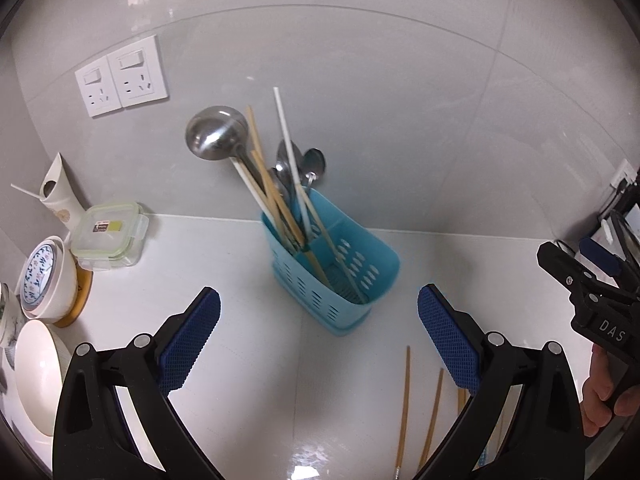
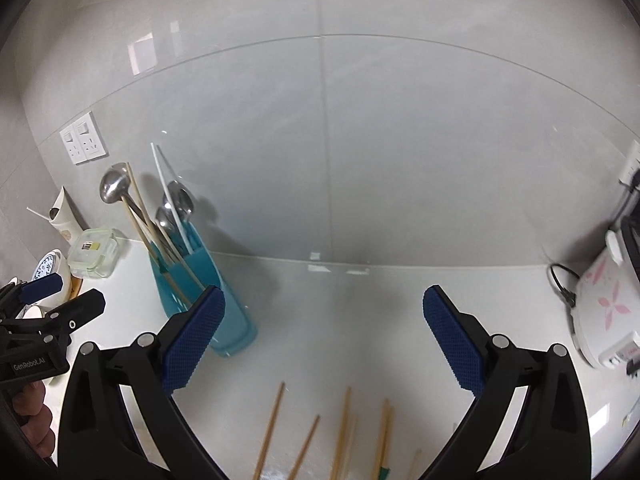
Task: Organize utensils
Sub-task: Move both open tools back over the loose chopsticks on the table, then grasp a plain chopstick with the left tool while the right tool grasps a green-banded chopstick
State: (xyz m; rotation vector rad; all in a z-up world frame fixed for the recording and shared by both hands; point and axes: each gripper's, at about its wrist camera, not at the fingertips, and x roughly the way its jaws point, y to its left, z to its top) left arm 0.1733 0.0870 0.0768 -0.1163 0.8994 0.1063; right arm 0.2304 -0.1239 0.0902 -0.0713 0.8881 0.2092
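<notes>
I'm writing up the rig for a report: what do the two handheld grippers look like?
Both match: black plastic frames with silver round bolts, each ending in two fingers faced with dark blue, diamond-textured pads. Seen from the other camera, the right gripper carries white "DAS" lettering and the left gripper reads "GenRobot.AI". A bare hand grips each handle; no sleeve or cable shows.

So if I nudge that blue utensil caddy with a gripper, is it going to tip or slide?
Probably tip-prone: the blue utensil caddy is tall and narrow, and the ladle and chopsticks stick out well above its rim, leaning to one side. It looks like thin perforated plastic, so likely light, and the glossy white counter may let it slide. Push low near the base.
</notes>
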